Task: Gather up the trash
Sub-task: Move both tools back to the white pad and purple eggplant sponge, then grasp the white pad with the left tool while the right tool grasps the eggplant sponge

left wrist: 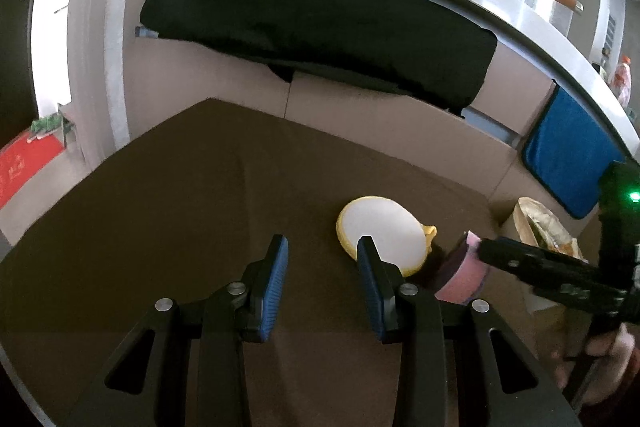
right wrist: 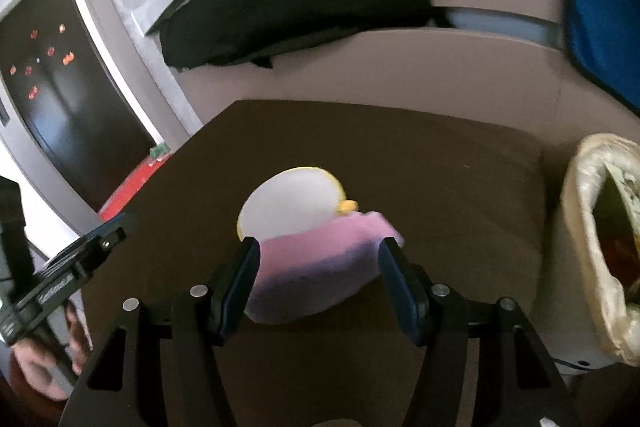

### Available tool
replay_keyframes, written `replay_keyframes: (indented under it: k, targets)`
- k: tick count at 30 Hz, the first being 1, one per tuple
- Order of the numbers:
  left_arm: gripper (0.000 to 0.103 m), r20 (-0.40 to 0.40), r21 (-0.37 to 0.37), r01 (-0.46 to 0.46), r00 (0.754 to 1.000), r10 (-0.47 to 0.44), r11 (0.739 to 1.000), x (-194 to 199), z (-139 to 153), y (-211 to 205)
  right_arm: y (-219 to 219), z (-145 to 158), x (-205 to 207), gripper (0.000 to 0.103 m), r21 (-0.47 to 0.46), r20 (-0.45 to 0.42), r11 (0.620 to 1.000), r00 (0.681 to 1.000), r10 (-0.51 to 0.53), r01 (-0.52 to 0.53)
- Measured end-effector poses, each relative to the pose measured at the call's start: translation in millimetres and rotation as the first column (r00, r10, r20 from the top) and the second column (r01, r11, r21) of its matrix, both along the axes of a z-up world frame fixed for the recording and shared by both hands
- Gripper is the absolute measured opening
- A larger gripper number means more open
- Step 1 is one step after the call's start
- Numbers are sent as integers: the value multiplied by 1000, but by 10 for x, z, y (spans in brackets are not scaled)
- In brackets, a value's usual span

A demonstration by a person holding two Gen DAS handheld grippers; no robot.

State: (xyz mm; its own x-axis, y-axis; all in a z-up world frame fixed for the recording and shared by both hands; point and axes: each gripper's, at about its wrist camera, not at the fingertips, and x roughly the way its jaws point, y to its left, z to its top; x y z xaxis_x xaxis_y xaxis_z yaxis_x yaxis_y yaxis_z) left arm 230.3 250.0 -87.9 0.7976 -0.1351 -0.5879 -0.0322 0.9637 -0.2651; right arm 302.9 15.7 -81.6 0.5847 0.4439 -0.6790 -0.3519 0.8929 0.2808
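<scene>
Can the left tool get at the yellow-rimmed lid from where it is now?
Probably yes. The left tool is open and empty, and the lid lies flat on the brown mat just past its right finger. The right tool, holding the pink cup, is close beside the lid and could crowd it.

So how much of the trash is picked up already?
The lined bin beside the brown table already holds some rubbish. In hand: the right gripper is clamped on a pink cup, not yet binned. Left: the yellow-rimmed white lid on the table; the left gripper is open, empty.
</scene>
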Motion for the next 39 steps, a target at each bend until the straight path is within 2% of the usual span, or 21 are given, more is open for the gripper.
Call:
replay_keyframes:
  k: [2,6,10,13,16,19,24,28,30,31,34,39]
  targets:
    - [37,0,-10,12,1000,-12,1000,-26,-23,19,168,-44,39,59,-44,9,999,1000,2,-2]
    - [37,-4,-11,37,999,-37,999,-23,-56,10,220,-45,-4,60,-74,19,997,1000,21,-19]
    - [40,-7,-41,119,993,-120,992,55,-84,-43,-16,-70,-154,67,-86,16,996,999,42,-40]
    - [41,-16,-49,195,980,-196,980,219,-101,-141,-311,-75,-280,68,-110,26,994,1000,1,2]
    - [43,-49,-62,266,962,-269,962,530,-115,-258,-603,-73,-373,68,-132,44,989,997,-62,68]
    - [43,-91,-58,299,948,-304,952,914,-119,-367,-817,-64,-454,68,-98,58,991,995,-84,90]
    - [43,-153,-20,250,956,-250,968,1567,-225,-406,-964,-133,-543,68,-80,65,992,993,-96,101]
    - [43,-236,-55,257,935,-263,965,1897,-443,-439,-1042,-227,-572,68,-80,42,992,995,-91,94]
    - [43,-259,-88,251,929,-266,964,1922,-551,-406,-1123,-254,-590,68,-75,35,992,995,-97,100]
    - [43,-230,-104,246,937,-264,964,1880,-557,-378,-1159,-255,-591,68,-71,36,992,994,-100,103]
    - [43,-243,-139,269,924,-296,953,1732,-568,-367,-1269,-268,-626,68,-65,41,991,992,-117,119]
    - [43,-263,-110,354,891,-370,929,1186,-533,-502,-1362,-303,-629,68,-43,36,991,991,-127,129]
